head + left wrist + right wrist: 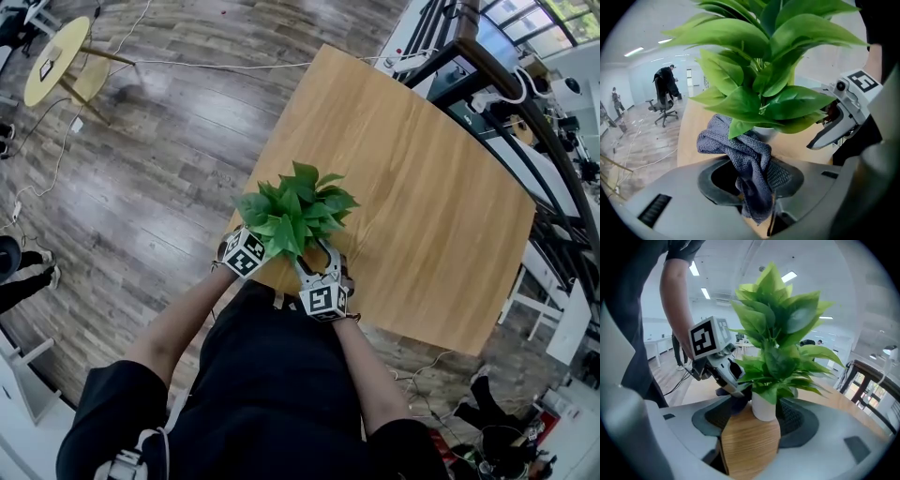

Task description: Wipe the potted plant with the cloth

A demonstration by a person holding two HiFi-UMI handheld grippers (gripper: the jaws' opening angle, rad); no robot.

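A small potted plant (295,211) with broad green leaves and a white pot (764,406) stands near the front left corner of the wooden table (422,187). My left gripper (750,173) is shut on a crumpled grey-blue cloth (738,150), which it holds against the plant's lowest leaves (759,105) from the left. The right gripper (757,420) is open, its jaws standing either side of the pot with a gap on each side. In the head view the leaves hide both grippers' fingertips and the pot.
The table's corner edge (747,446) lies right under the right gripper. Dark wood floor (159,159) spreads to the left, with a round yellow side table (56,61) far off. Black metal railings (506,103) run along the table's right side. People stand in the background (665,82).
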